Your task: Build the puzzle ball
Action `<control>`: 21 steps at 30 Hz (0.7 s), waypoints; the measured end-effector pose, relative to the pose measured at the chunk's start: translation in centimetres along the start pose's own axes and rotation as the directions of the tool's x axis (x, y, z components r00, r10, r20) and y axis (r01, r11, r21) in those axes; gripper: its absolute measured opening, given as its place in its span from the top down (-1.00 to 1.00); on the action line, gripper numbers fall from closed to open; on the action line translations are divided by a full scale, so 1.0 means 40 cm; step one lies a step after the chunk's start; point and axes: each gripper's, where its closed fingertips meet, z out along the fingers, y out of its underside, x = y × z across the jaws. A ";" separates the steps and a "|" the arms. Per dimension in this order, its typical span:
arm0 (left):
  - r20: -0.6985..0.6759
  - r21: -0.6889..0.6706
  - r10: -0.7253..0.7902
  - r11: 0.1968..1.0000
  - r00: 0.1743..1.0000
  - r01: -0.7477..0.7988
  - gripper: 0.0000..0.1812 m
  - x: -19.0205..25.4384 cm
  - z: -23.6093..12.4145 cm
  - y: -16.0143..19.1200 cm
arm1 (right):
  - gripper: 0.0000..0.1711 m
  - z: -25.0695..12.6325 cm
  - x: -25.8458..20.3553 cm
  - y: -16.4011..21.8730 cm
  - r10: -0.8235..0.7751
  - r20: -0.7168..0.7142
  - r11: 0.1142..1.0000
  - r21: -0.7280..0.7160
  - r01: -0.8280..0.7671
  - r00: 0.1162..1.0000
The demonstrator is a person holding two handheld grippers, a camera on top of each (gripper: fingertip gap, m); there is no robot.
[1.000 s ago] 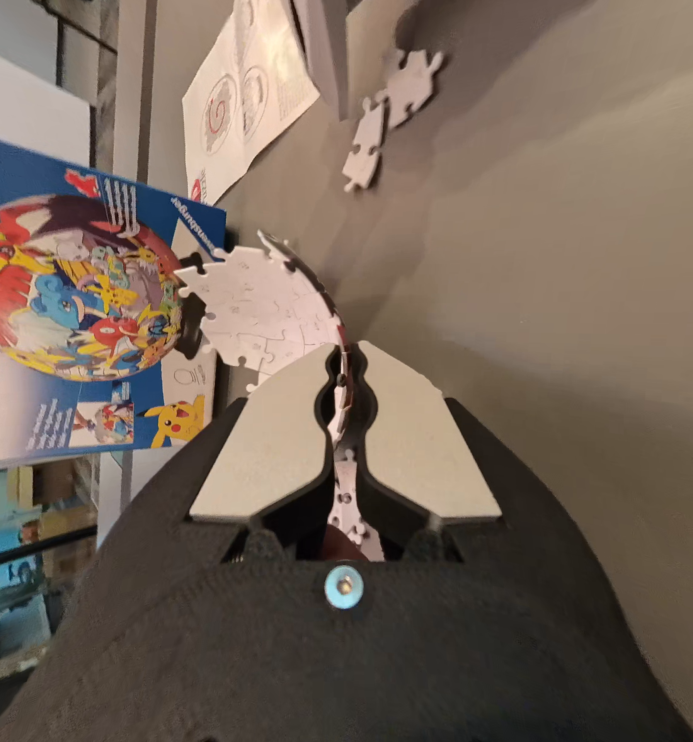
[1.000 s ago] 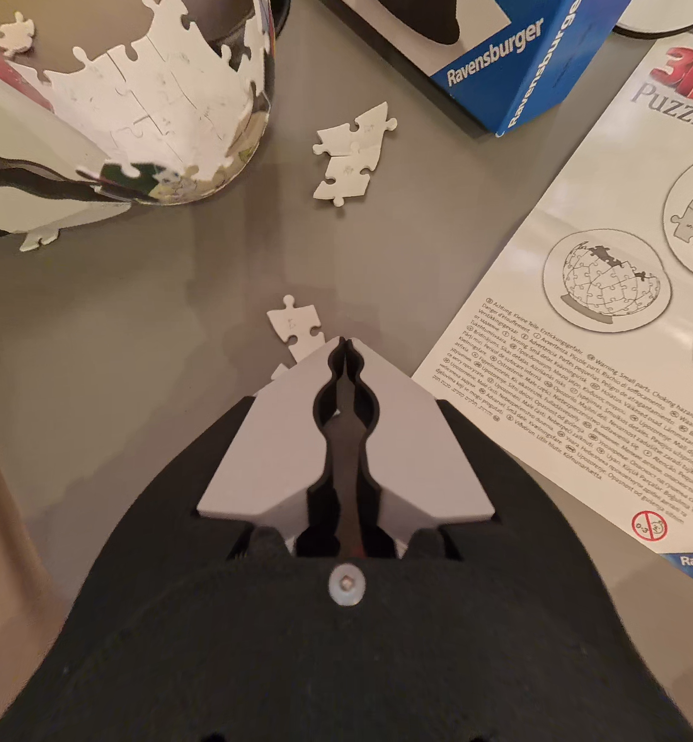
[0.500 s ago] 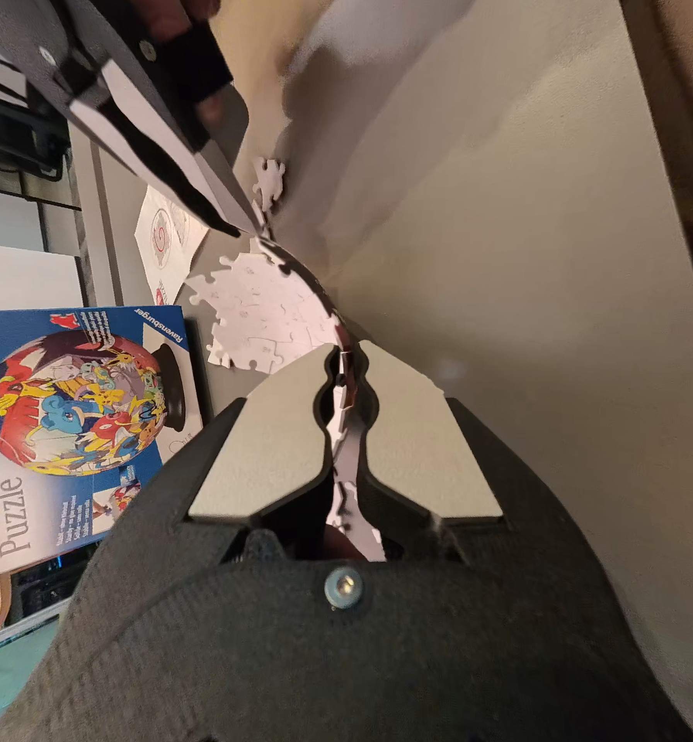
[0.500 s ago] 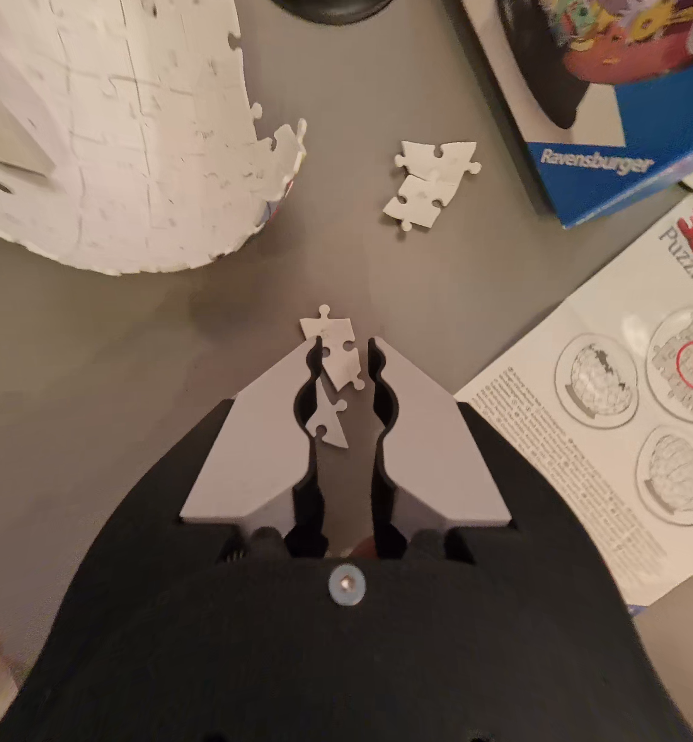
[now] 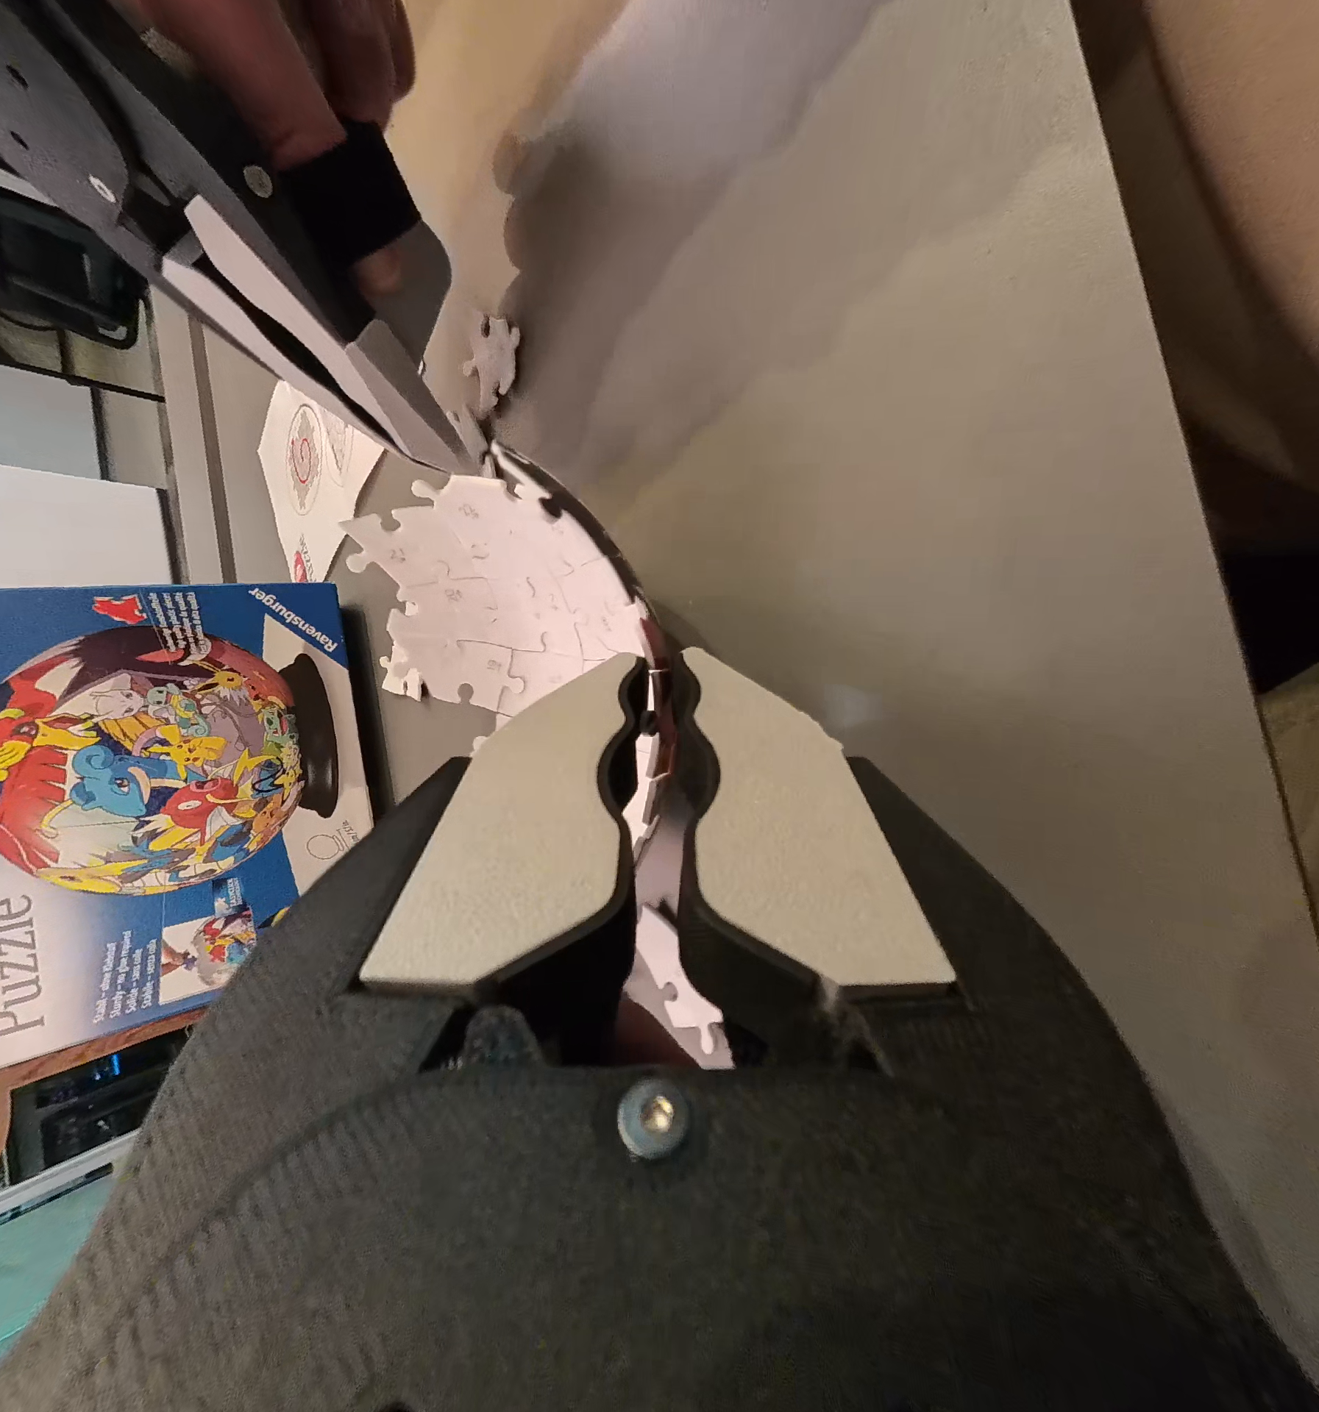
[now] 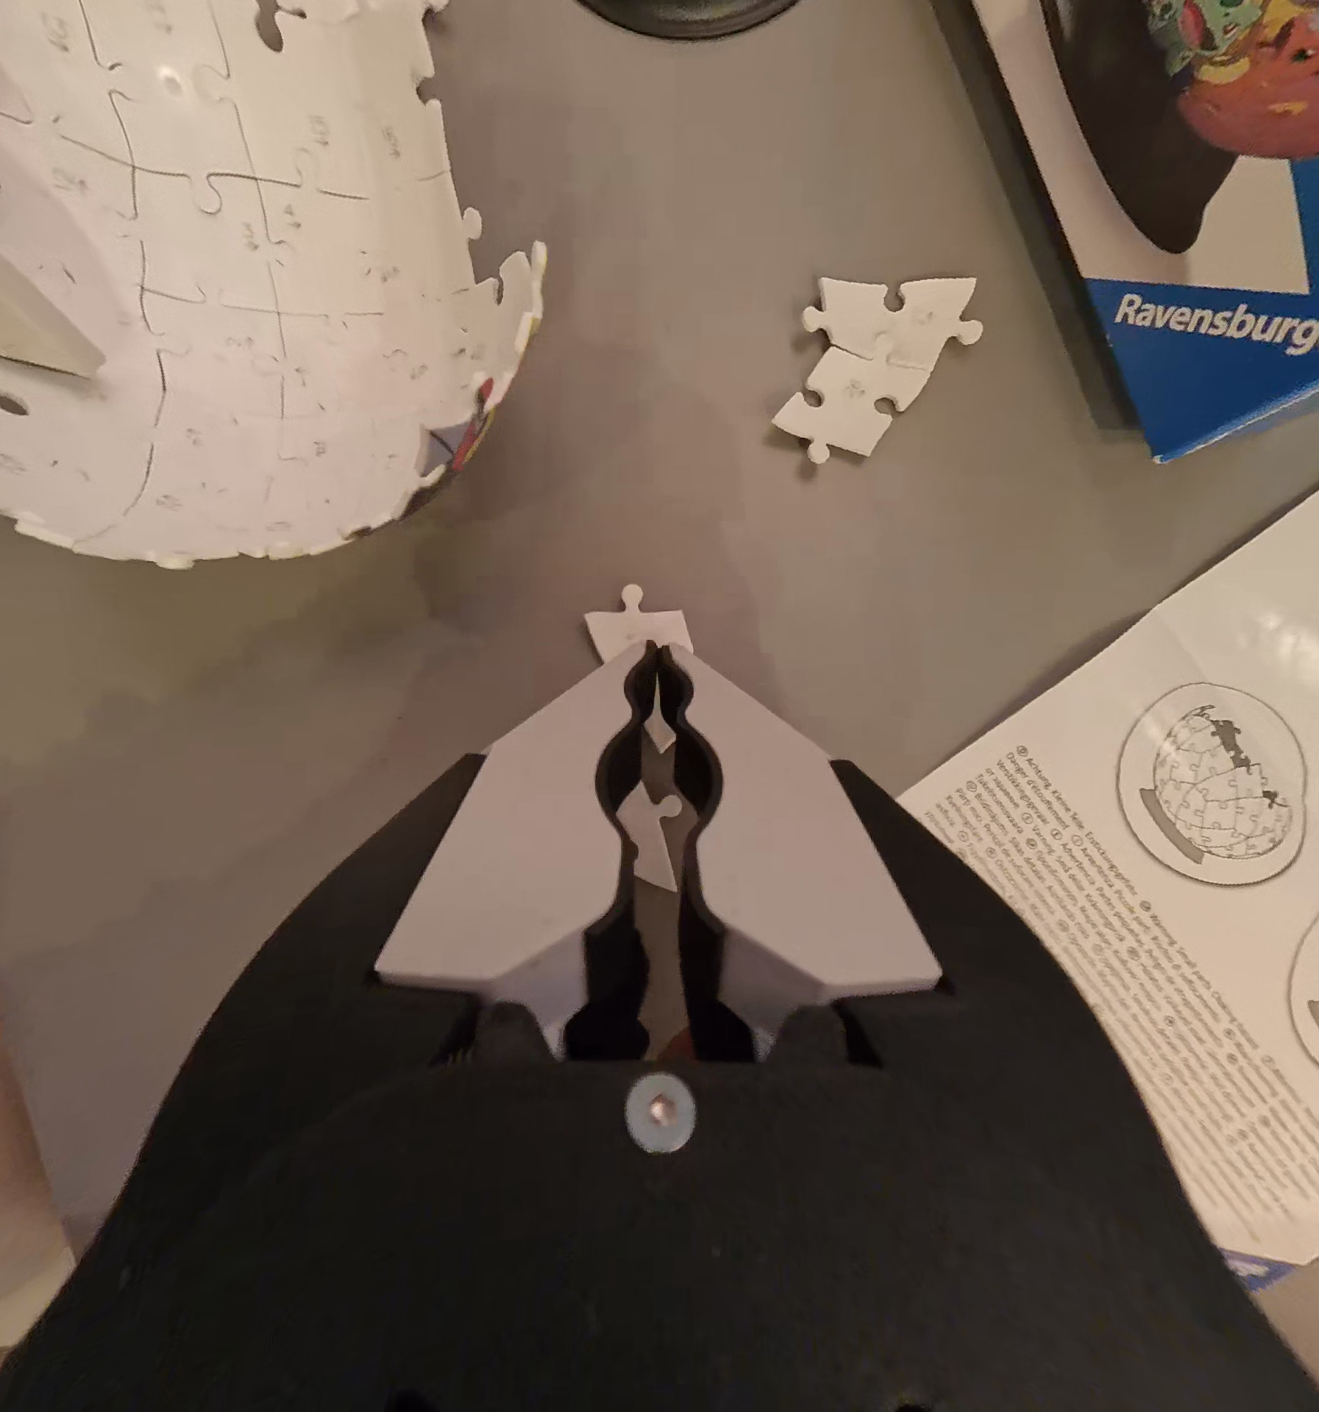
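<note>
Here, right gripper [image 6: 657, 649] pinched on a loose piece [image 6: 644, 625] beside the half-built puzzle ball [image 6: 205, 290]; left gripper [image 5: 660, 676] clamped on that shell's rim. Joined trio [image 6: 874, 367] farther off, unplaced; much left.

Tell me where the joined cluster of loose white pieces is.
In the right wrist view, the joined cluster lies on the grey table, right of the half-built ball, left of the blue box.

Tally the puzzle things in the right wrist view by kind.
Partly built ball shell: 1
Cluster of joined pieces: 1
Single loose pieces: 2
Puzzle box: 1
Instruction sheet: 1
Black round base: 1
Total: 7
</note>
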 end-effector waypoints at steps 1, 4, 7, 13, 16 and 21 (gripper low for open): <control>0.001 0.000 -0.002 1.000 1.000 0.002 0.94 0.002 0.000 0.000 | 1.00 -0.001 0.000 0.001 0.008 0.003 1.000 0.004 -0.008 1.000; 0.003 0.003 -0.008 1.000 1.000 0.008 0.95 0.005 0.000 0.001 | 1.00 -0.009 -0.001 0.013 0.036 0.003 0.999 -0.025 -0.036 0.999; 0.002 0.005 -0.011 1.000 1.000 0.011 0.95 0.007 0.000 0.002 | 0.89 -0.025 -0.003 0.003 0.042 -0.006 0.999 -0.022 -0.042 0.999; -0.003 0.009 -0.007 1.000 1.000 0.007 0.95 0.008 0.003 0.001 | 0.64 -0.009 -0.014 0.002 -0.101 -0.008 0.993 -0.068 0.100 0.995; -0.003 0.007 -0.011 1.000 1.000 0.011 0.95 0.008 0.002 0.002 | 0.66 0.004 -0.021 0.003 -0.110 0.014 0.990 -0.086 0.111 0.994; -0.002 0.003 -0.010 1.000 1.000 0.010 0.95 0.009 0.001 0.005 | 0.72 0.003 -0.014 0.003 -0.078 0.022 0.995 -0.065 0.080 0.997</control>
